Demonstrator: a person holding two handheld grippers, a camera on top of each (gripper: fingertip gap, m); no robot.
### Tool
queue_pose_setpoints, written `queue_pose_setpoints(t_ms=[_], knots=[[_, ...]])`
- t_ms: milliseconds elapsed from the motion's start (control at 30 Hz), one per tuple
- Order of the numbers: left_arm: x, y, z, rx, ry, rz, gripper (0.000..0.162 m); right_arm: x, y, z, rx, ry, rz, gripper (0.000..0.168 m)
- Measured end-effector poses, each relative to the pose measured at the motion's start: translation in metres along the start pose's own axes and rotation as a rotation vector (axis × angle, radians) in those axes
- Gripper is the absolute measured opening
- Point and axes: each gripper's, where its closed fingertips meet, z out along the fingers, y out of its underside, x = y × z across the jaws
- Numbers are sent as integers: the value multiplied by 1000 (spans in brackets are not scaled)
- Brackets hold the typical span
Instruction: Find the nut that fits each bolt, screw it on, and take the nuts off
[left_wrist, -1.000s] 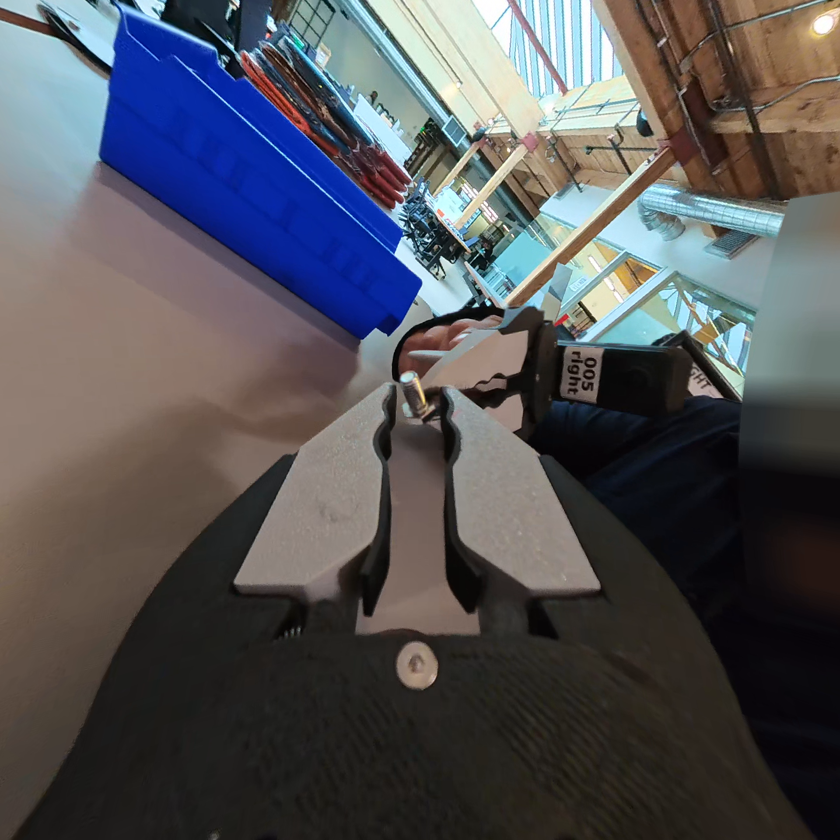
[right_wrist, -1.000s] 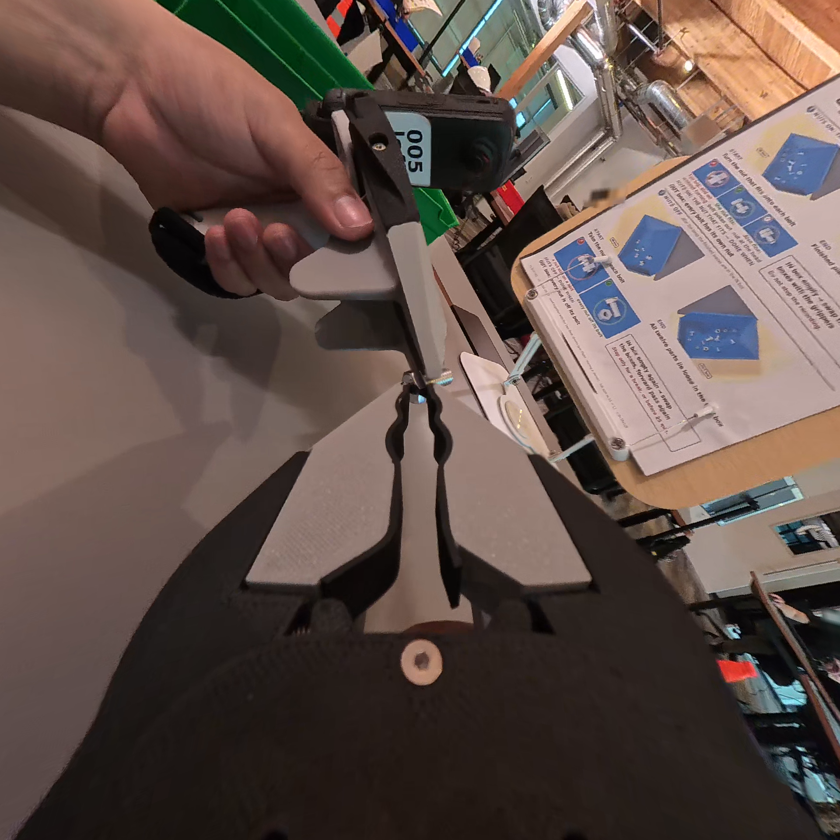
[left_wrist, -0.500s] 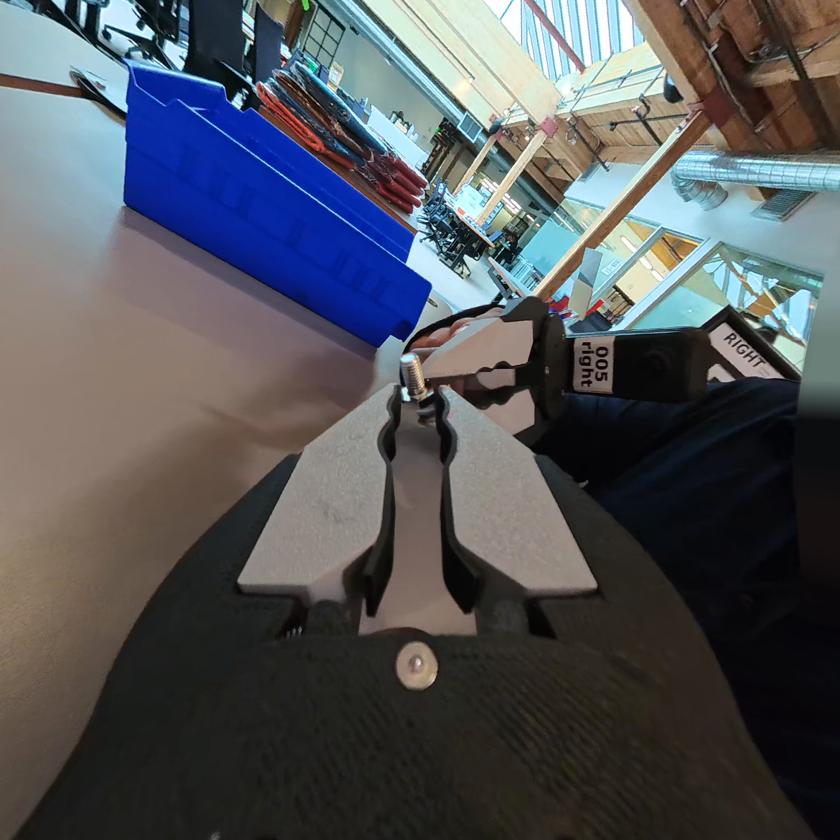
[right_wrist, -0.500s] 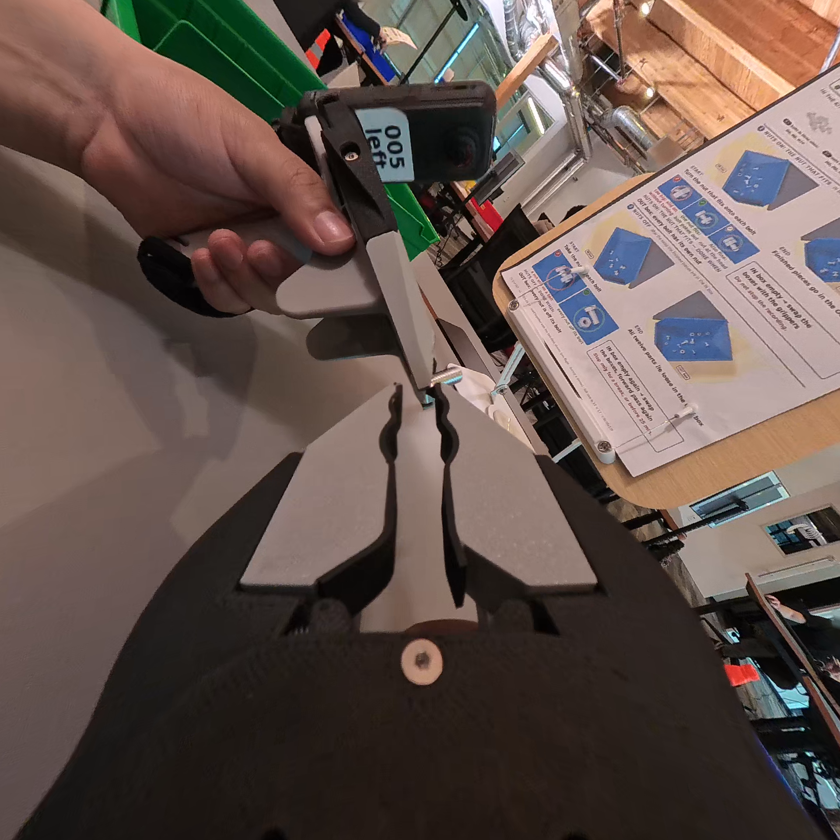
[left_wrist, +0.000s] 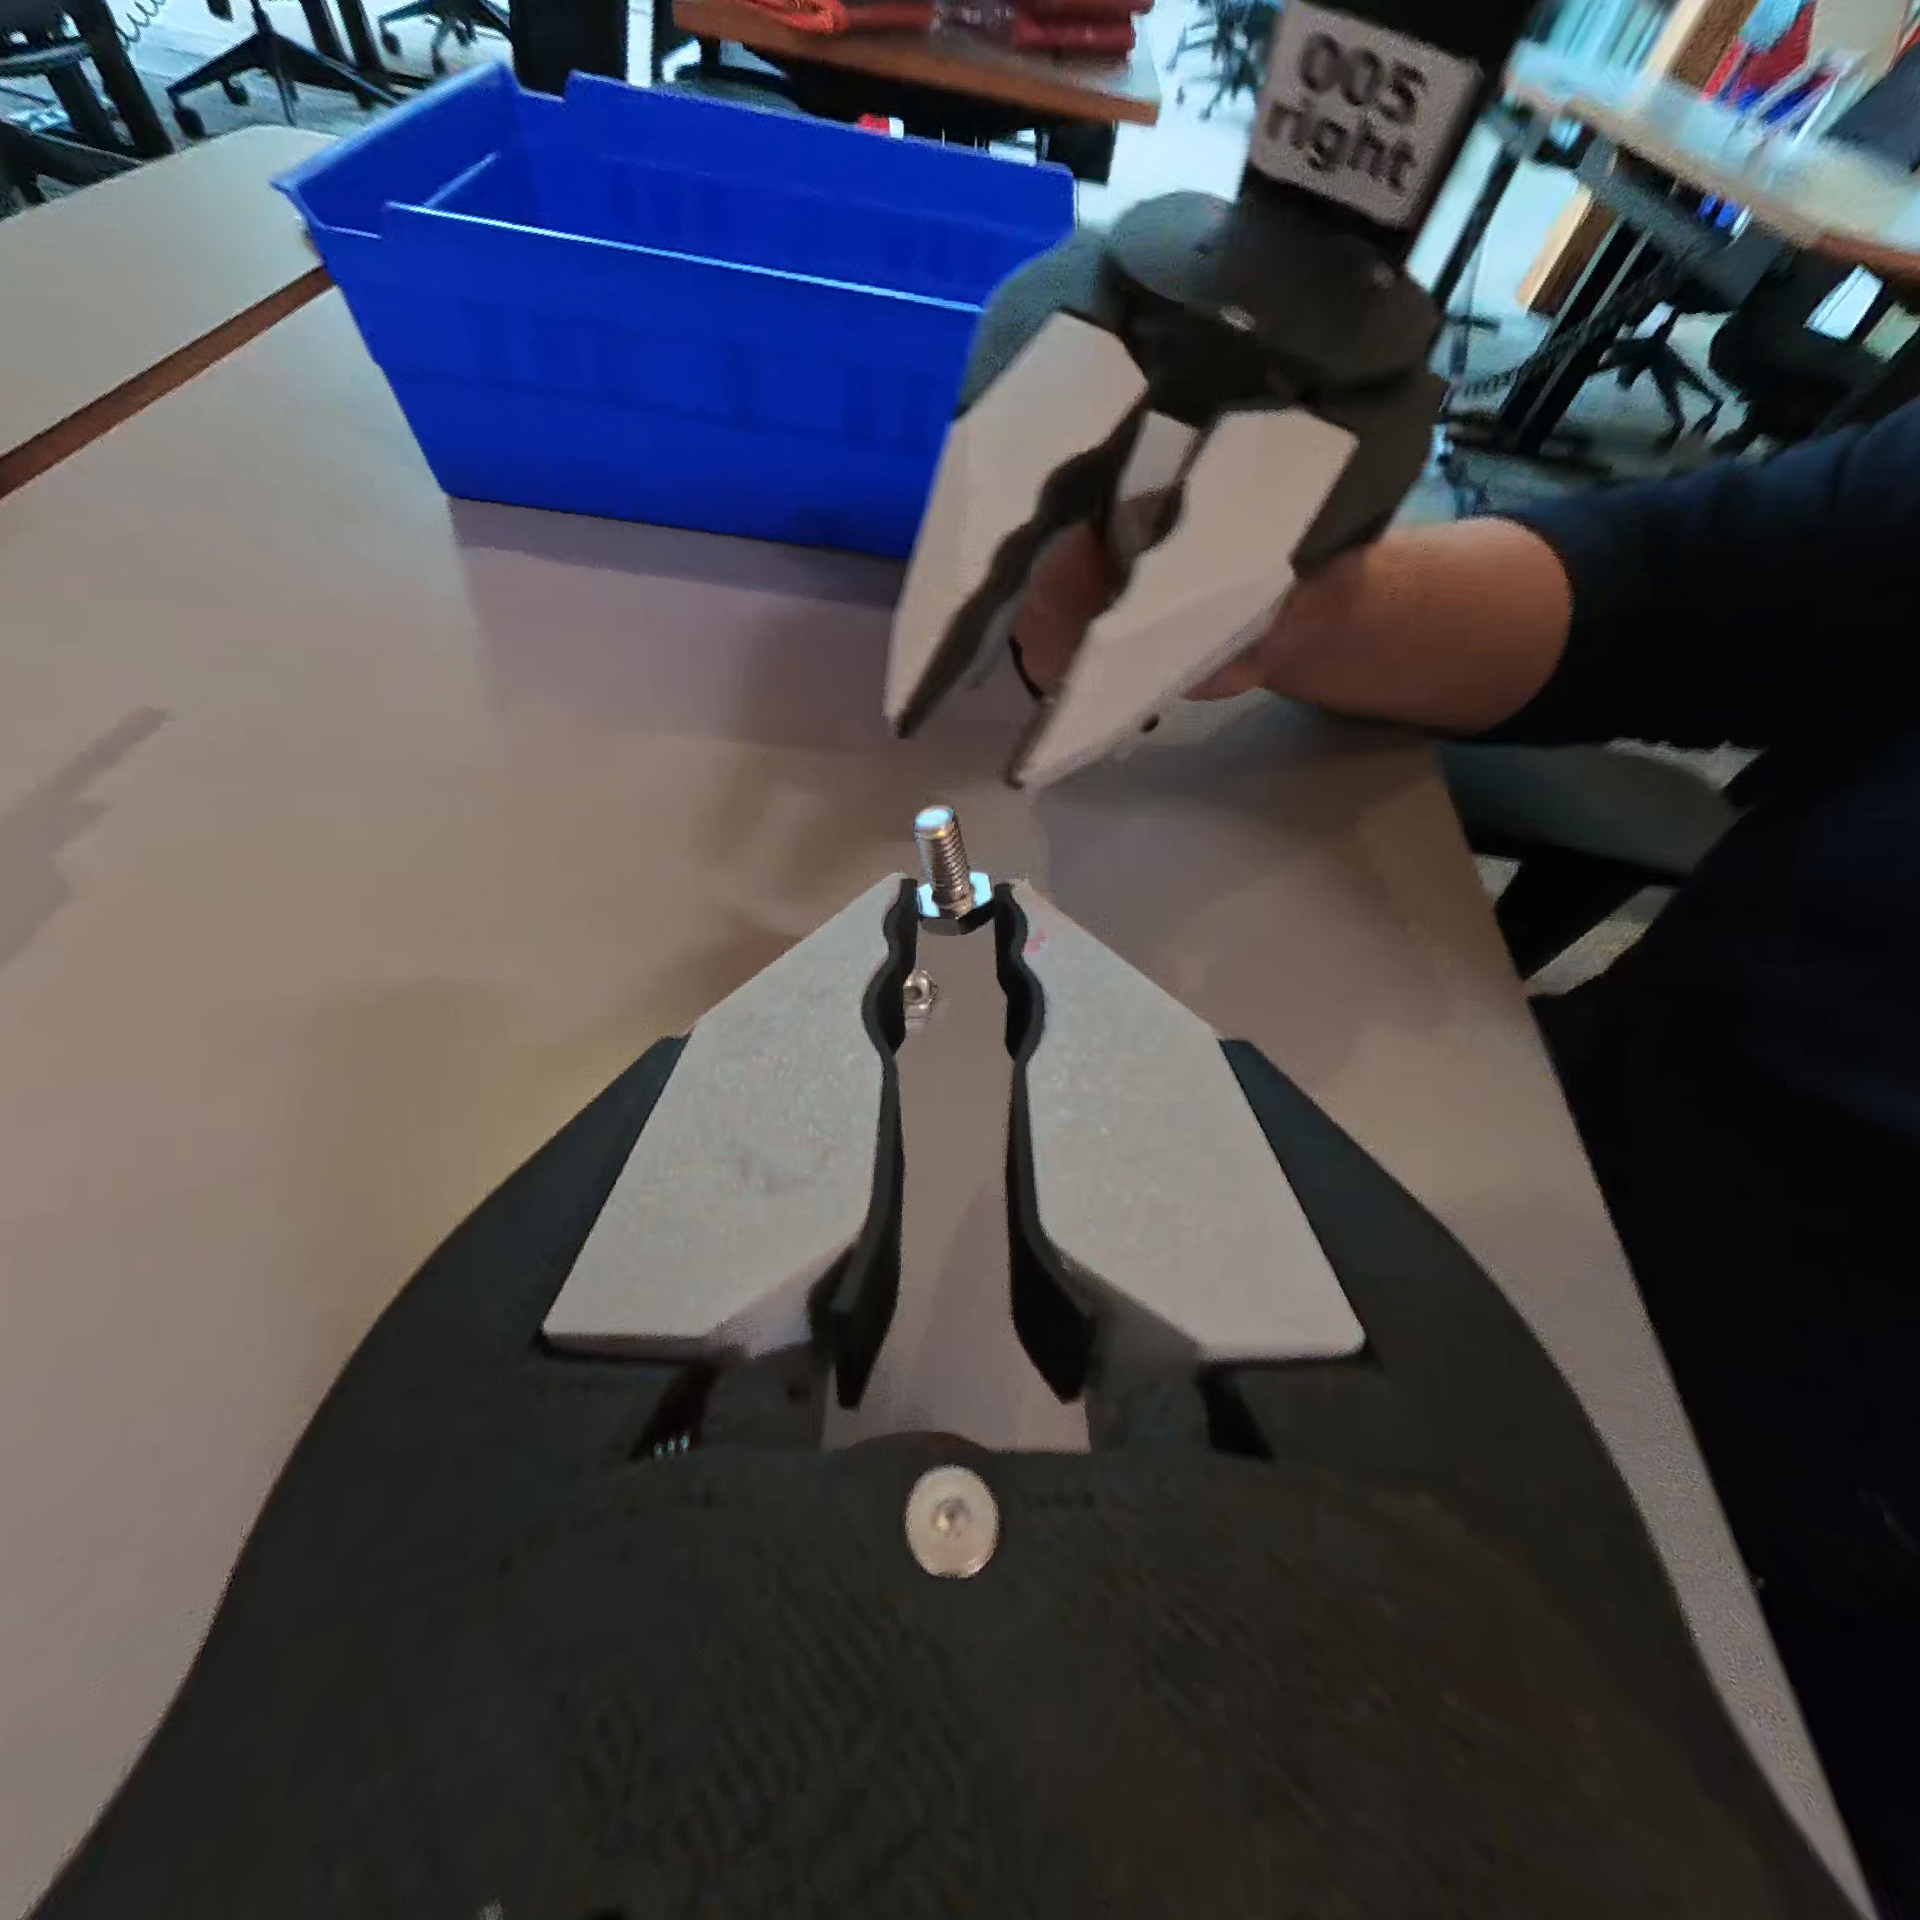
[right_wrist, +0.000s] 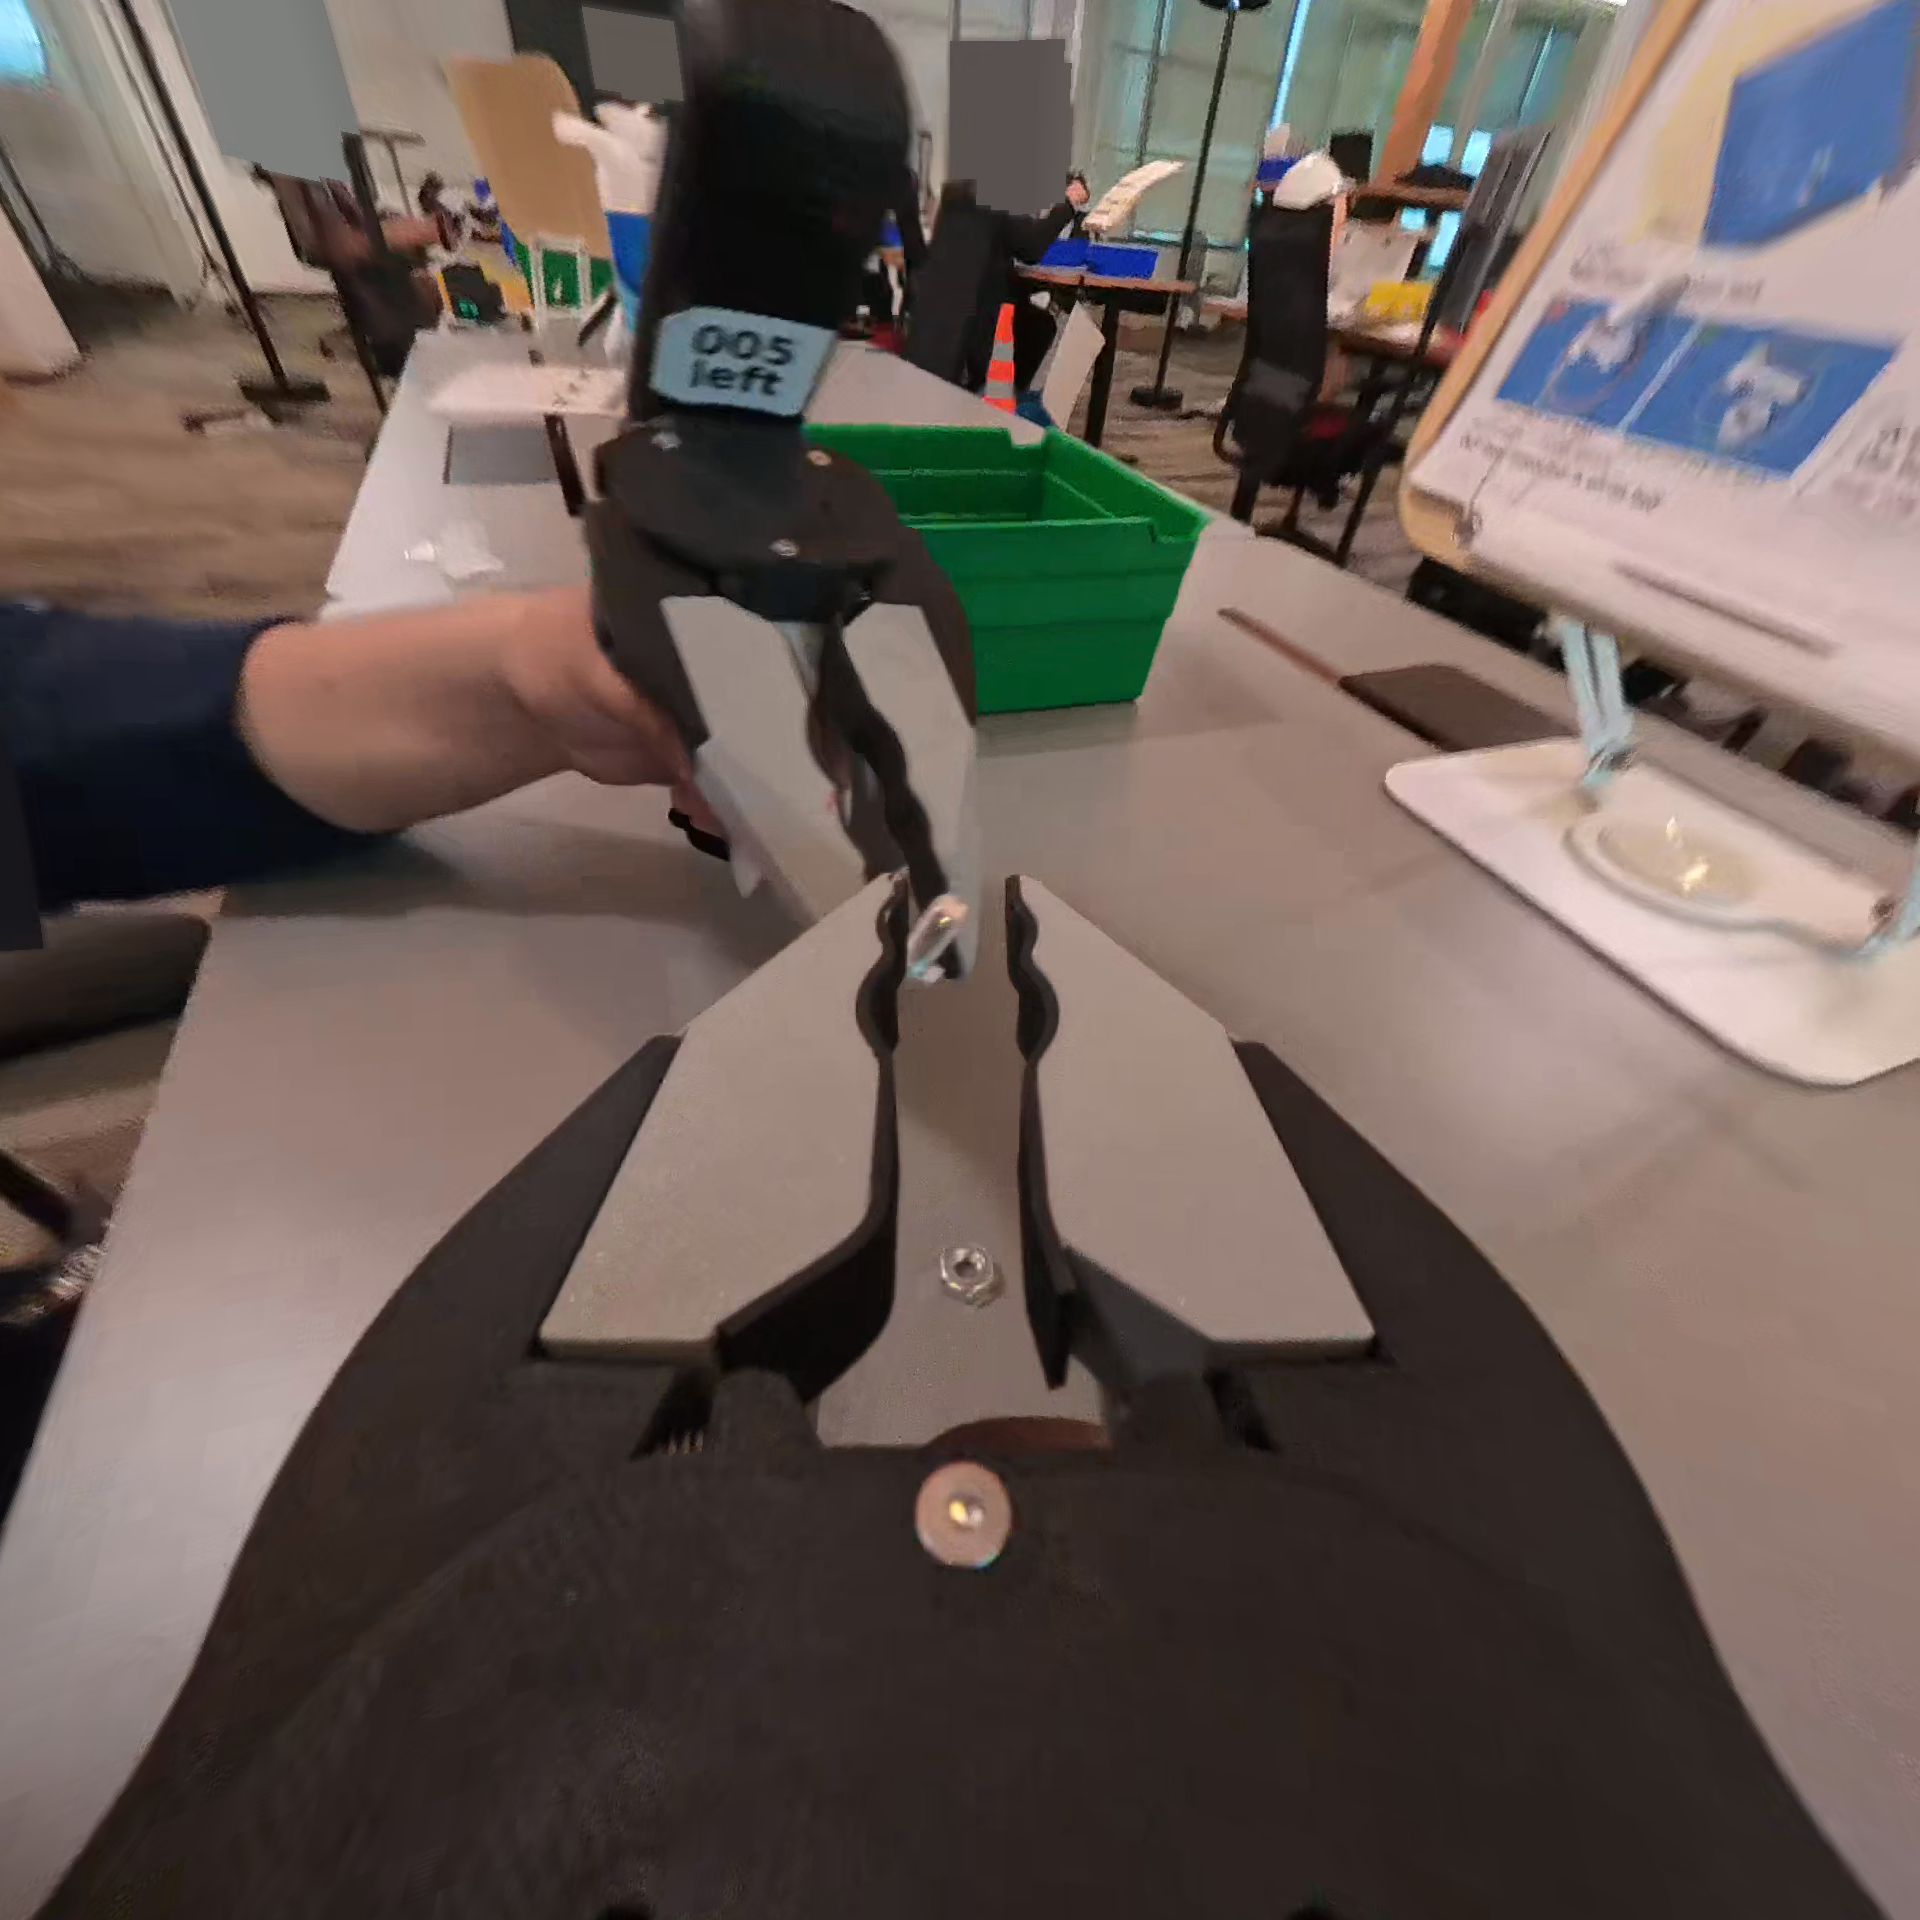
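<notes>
Bolt (left_wrist: 943, 875) near blue bin (left_wrist: 665, 343)

We list one silver bolt (left_wrist: 941, 871), short and threaded, standing upright with its flat shank end up and its hexagonal head pinched at the base; one small silver hex nut (right_wrist: 967, 1274), loose, lying flat on the grey tabletop with its bore up, apart from the bolt, threaded on nothing
</notes>
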Motion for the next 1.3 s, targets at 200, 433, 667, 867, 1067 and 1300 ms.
queue_pose_setpoints(t_ms=[200,433,667,867,1067,1300], knots=[[4,4,5,-36,-19,71,12,-3,13,6,-39,-115,226,15],[3,5,7,-45,-31,78,12,-5,15,6,-46,-158,288,4],[4,3,6,-34,-31,81,12,-4,15,6,-47,-168,319,11],[2,5,7,-34,-24,56,12,-6,18,7,-70,-156,279,4],[1,5,6,-4,30,-48,13,-2,19,6,-73,-146,292,4],[-1,6,6,-5,33,-75,14,-1,21,6,-80,-133,292,4]])
